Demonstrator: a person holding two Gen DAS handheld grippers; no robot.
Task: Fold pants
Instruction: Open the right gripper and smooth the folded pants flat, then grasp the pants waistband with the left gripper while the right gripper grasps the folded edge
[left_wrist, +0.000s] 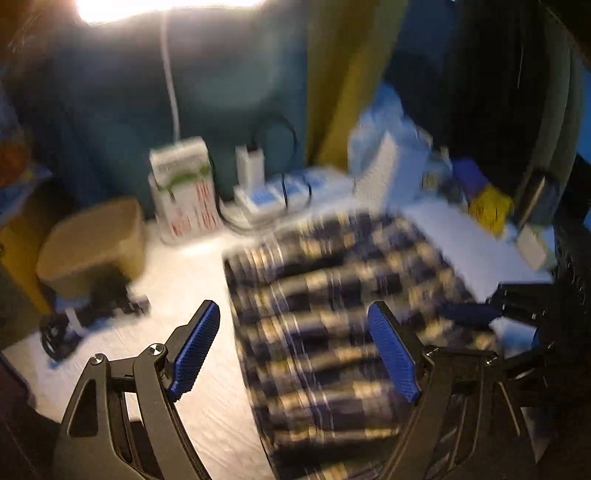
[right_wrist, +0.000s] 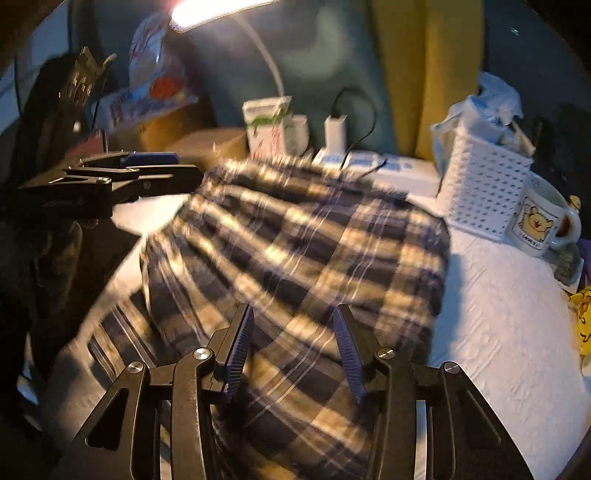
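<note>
Left gripper (left_wrist: 295, 347): wide, empty.
Right gripper (right_wrist: 293, 350): half-spread, holding nothing (blurred).
Pants (right_wrist: 295, 251): folded plaid bundle.
Advice: pinch matching corners, fold evenly.

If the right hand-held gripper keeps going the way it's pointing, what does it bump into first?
Most likely the plaid pants. The right hand-held gripper points down at the cloth, which fills the gap between its fingers. The blur hides how near it is.
</note>
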